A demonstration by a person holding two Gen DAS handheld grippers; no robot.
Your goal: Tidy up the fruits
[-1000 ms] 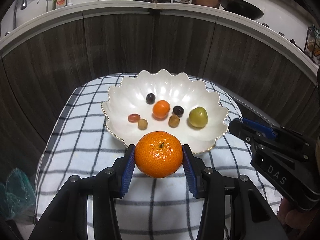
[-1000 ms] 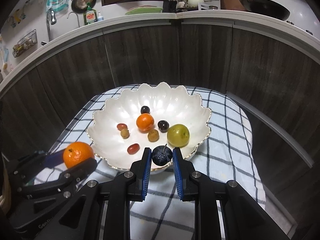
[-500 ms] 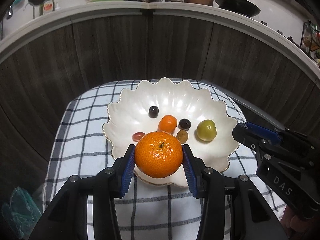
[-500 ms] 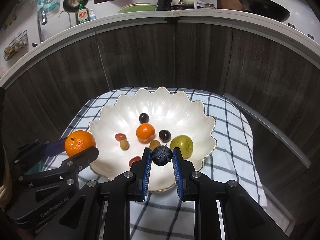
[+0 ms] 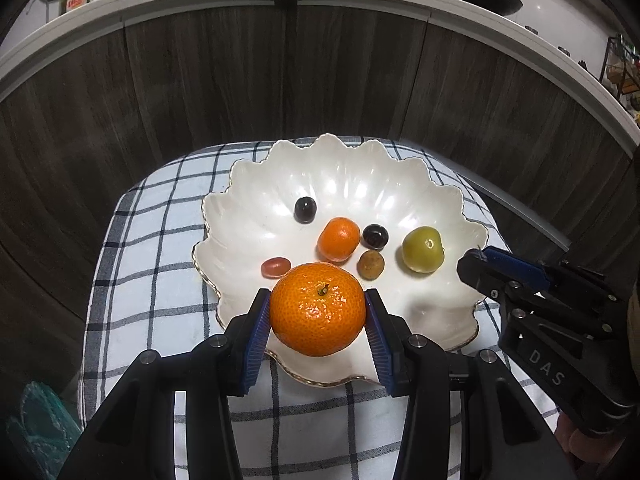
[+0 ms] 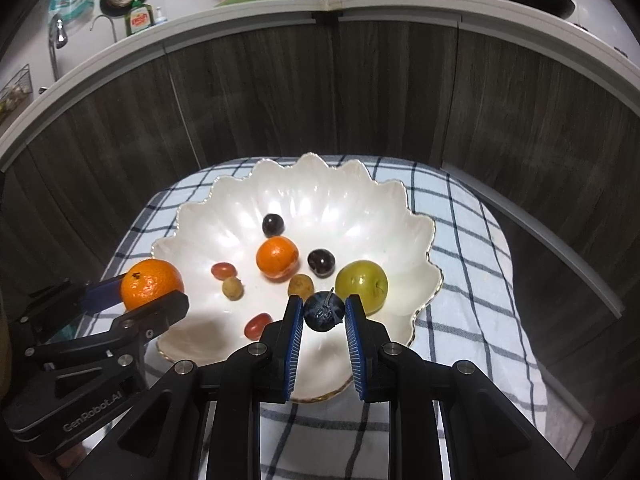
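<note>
Left gripper [image 5: 318, 314]: jaws part-way apart, both blue pads pressed on a large mandarin [image 5: 318, 314], stem end up, held over the near rim of the scalloped white bowl [image 5: 344, 168].

Right gripper [image 6: 324, 312]: jaws drawn in close, clamped on a small dark grape [image 6: 324, 311] with a short stem, held over the bowl's near inner wall, just in front of the green fruit [image 6: 361, 286].

The bowl sits on a checked cloth [image 5: 160, 248] and contains a small orange [image 6: 277, 257], two dark round fruits, two brownish ones and two red ones.

In the left view the mandarin hides part of the bowl's contents; only one red fruit [image 5: 275, 267] shows there. A fingertip is cut off at that view's lower right edge.
</note>
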